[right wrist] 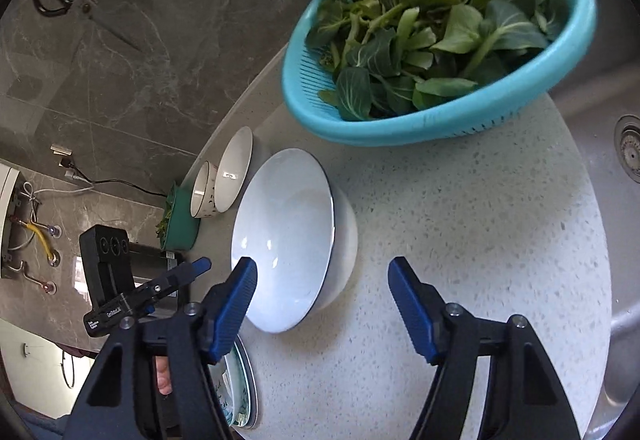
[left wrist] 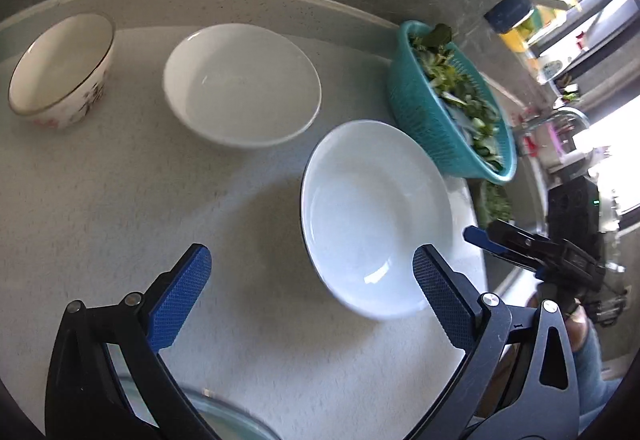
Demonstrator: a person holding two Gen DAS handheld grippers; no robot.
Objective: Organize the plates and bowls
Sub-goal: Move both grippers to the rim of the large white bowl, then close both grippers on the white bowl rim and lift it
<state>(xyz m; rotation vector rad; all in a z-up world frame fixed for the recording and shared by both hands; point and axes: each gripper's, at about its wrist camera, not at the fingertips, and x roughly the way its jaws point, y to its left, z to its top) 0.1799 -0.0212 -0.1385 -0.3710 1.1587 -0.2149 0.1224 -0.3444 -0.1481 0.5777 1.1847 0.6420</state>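
so the bench [left wrist: 120,200] is a pale speckled stone slab with a rounded edge, grey marbled wall tile behind it. left tool [left wrist: 312,288] has its jaws spread wide with nothing in them, textured blue pads [left wrist: 180,300] hanging over bare stone. right tool [right wrist: 322,304] is parted too, about mid-way, also empty. nearest thing is a glossy white shallow bowl [left wrist: 372,216] with a thin dark rim, sitting on the bench just beside the right pad of the left tool. further back there's a second plain white bowl [left wrist: 242,84], and a deeper cream bowl [left wrist: 60,68] with a gold rim and flower print, all apart from each other. a teal slotted plastic colander [right wrist: 400,124] full of leafy greens [right wrist: 432,24] sits near the steel sink [right wrist: 616,88].
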